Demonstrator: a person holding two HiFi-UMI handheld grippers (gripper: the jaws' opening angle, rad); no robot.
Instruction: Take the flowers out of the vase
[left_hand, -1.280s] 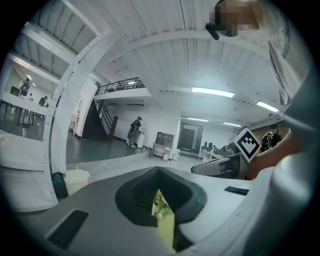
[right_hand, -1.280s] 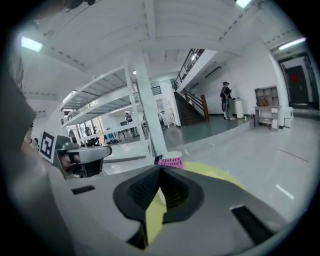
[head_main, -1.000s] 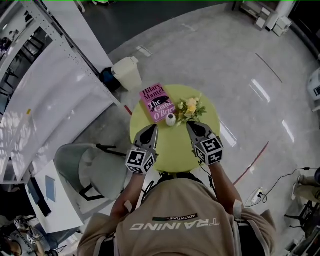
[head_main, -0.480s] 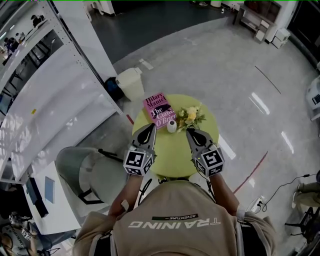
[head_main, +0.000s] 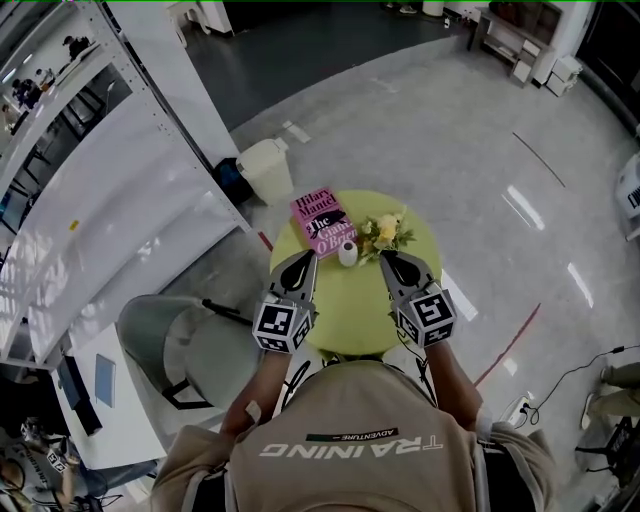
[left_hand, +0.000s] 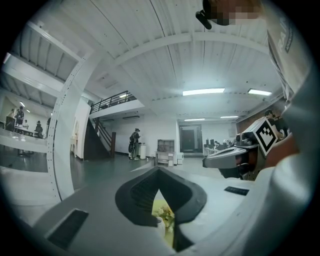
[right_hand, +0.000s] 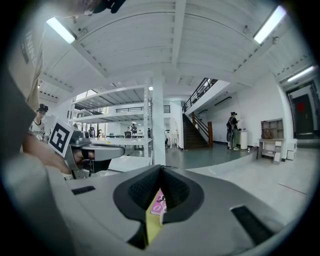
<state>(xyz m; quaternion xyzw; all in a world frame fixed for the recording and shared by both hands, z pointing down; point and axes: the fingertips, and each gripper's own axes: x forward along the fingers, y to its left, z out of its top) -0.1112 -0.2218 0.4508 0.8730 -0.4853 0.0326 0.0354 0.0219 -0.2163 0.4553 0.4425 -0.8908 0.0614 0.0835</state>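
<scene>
Head view: flowers (head_main: 386, 232) sit just ahead of your right gripper (head_main: 384, 257); left gripper (head_main: 308, 257) is farther. Both closed, empty.

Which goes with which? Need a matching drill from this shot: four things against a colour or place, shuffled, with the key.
Things:
1. book
2. flowers
3. table
4. bin

Colour or place:
A. yellow-green, round
B. beige, off the table
C. pink, lying flat on the table
D. yellow, standing in the white vase

Pairs: 1-C, 2-D, 3-A, 4-B
</scene>
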